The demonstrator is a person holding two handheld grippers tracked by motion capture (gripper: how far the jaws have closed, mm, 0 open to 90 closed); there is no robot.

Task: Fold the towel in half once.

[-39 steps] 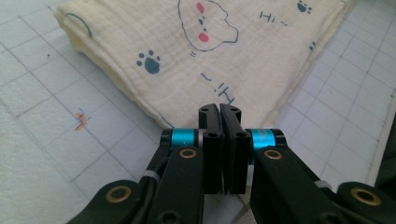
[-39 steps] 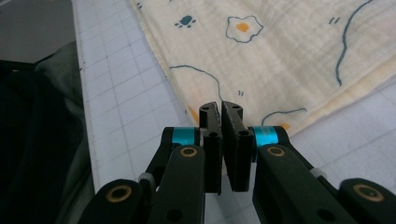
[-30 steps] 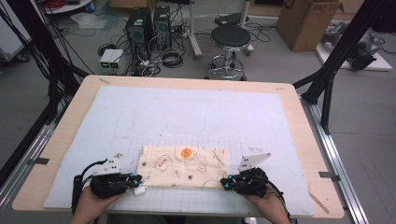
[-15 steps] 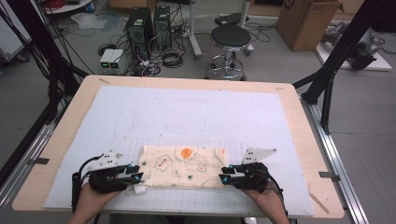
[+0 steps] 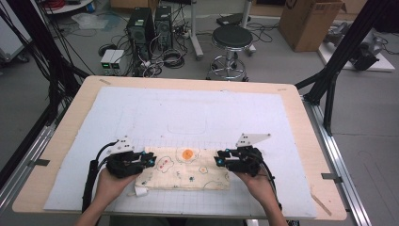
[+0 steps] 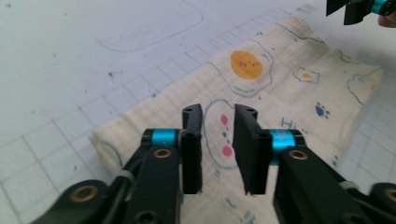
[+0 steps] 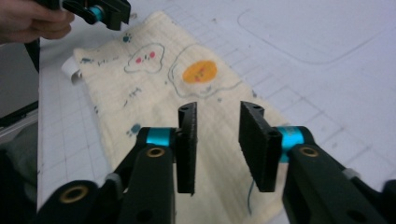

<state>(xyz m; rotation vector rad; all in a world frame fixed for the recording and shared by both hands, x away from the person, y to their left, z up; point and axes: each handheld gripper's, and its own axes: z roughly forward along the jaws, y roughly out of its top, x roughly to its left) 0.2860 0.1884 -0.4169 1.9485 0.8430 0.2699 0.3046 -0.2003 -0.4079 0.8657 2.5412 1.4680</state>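
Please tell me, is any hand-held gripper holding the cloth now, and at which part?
Nothing is held. The left hand-held gripper and the right hand-held gripper both have open jaws, poised above opposite ends of the cloth, which lies flat.

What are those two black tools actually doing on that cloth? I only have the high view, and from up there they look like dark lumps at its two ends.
Observer: The left gripper has its jaws open. There is a clear gap between them with nothing in it, and the cloth lies below.
Operator: And the other one?
Observer: The right gripper is the same: jaws apart, gripping nothing, aimed along the cloth.
Operator: What is the orange dot?
Observer: It is the yolk of a printed fried egg, and it has a tiny face with pink cheeks.
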